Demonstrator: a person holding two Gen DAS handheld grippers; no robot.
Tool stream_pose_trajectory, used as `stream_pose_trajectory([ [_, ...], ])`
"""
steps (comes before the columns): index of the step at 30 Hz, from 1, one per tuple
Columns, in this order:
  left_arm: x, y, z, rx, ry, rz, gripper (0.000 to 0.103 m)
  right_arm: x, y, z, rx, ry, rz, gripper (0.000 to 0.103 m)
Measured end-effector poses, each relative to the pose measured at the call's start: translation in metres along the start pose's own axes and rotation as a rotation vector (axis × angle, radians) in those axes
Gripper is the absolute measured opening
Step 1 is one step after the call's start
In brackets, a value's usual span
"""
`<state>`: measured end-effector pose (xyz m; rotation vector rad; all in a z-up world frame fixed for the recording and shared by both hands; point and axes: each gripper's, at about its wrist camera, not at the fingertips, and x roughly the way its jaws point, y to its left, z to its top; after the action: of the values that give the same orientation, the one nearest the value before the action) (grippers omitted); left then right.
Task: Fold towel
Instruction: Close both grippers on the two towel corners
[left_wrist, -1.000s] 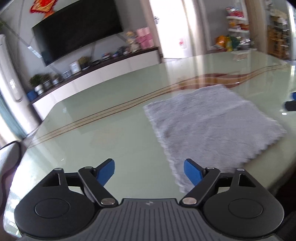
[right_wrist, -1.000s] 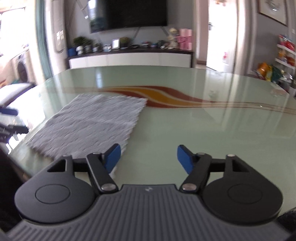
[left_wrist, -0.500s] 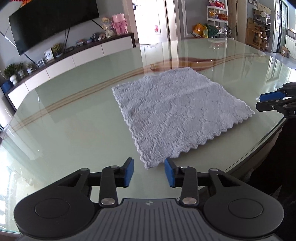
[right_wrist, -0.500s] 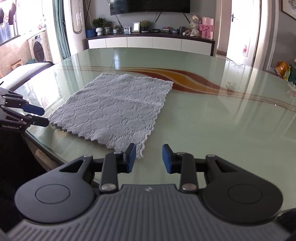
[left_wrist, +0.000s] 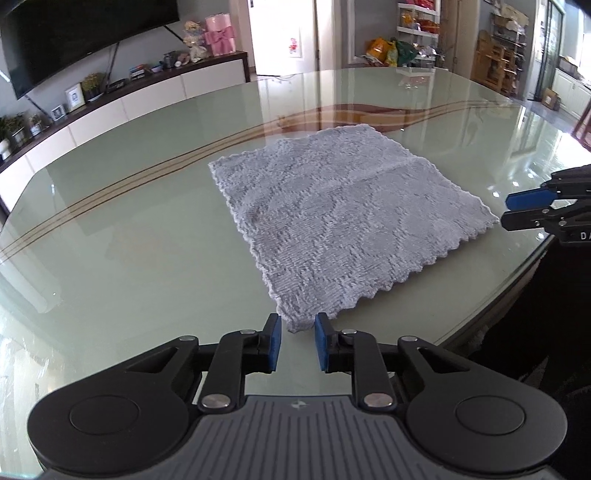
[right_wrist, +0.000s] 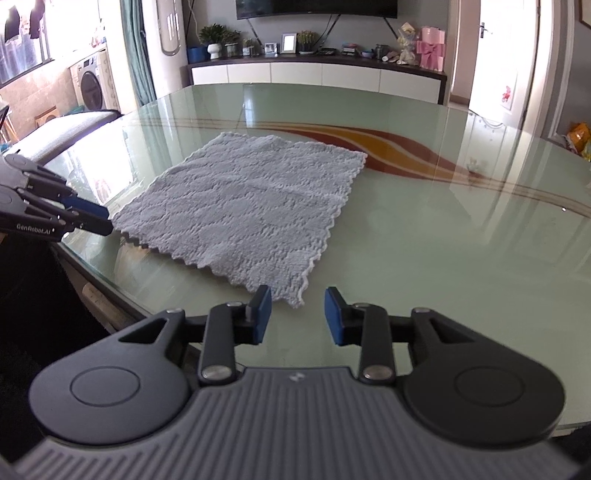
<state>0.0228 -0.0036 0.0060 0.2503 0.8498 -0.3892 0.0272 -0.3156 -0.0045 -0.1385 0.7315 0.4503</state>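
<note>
Right now the grey towel (left_wrist: 347, 221) lies flat and spread out on the glass counter (left_wrist: 129, 240), with its scalloped near edge running close to the counter's rounded rim. Wide bare glass stretches beyond it and off to both sides, crossed by curved brown and orange stripes (right_wrist: 388, 147).

Past the counter a long white cabinet (right_wrist: 317, 75) stands against the wall under a dark television (left_wrist: 74, 40), with potted plants, picture frames and a pink box with a bow (right_wrist: 430, 48) along its top. A washing machine (right_wrist: 92, 85) sits off by the window, and shelves of packets (left_wrist: 417, 26) stand near a doorway.

Low over the near rim, the left gripper (left_wrist: 297, 341) points at the towel's near left corner; its blue pads (left_wrist: 272, 343) stand a little apart, and the corner tip sits just ahead of the gap, not pinched. The right gripper (right_wrist: 297, 317) is spread wider, level with the counter, with the near right corner just ahead of its left pad. Each gripper shows at the edge of the other's view, right beside its own corner.
</note>
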Motion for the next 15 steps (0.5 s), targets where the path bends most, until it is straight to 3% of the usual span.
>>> stream_pose_trajectory([
  [10, 0.003, 0.002, 0.003, -0.023, -0.005, -0.035, 0.023, 0.012, 0.001, 0.005, -0.010, 0.031, 0.030, 0.032],
  [15, 0.002, 0.001, 0.003, -0.026, -0.005, -0.046, 0.016, 0.012, 0.003, 0.006, -0.031, 0.041, 0.029, 0.018],
])
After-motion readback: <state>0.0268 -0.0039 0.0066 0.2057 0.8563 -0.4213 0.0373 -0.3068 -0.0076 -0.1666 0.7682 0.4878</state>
